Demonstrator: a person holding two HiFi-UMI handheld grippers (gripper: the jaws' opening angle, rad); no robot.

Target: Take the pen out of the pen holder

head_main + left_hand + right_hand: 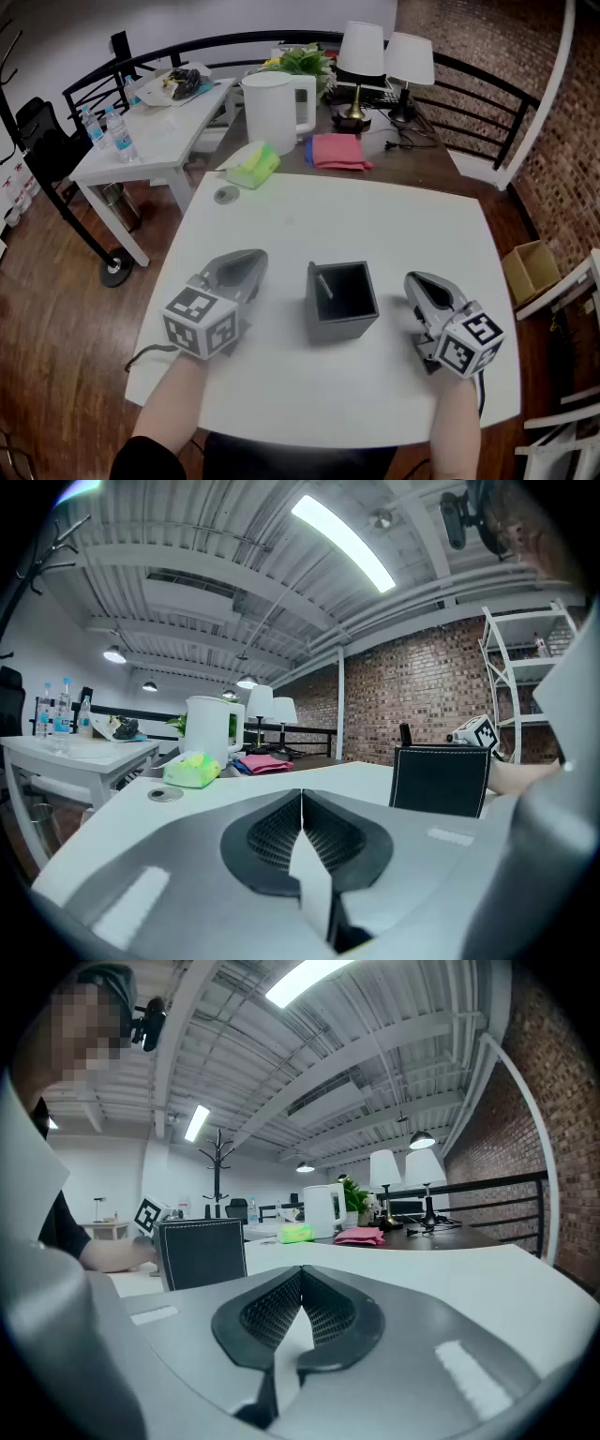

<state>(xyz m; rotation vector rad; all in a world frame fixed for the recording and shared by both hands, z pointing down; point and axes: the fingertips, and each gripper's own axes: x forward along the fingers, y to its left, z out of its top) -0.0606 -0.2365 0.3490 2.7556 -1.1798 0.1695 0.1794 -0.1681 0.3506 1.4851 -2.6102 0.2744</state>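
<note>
Black holder (pixel 342 302) with pen (pixel 324 284) between left gripper (pixel 246 266) and right gripper (pixel 419 283); both jaws pressed together, empty.

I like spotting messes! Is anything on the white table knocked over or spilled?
Nothing stands out. The pen holder stands upright on the white table, the pen leans inside it, and nothing is spilled.

Overhead and two low views share pen holder (pixel 342 300).
</note>
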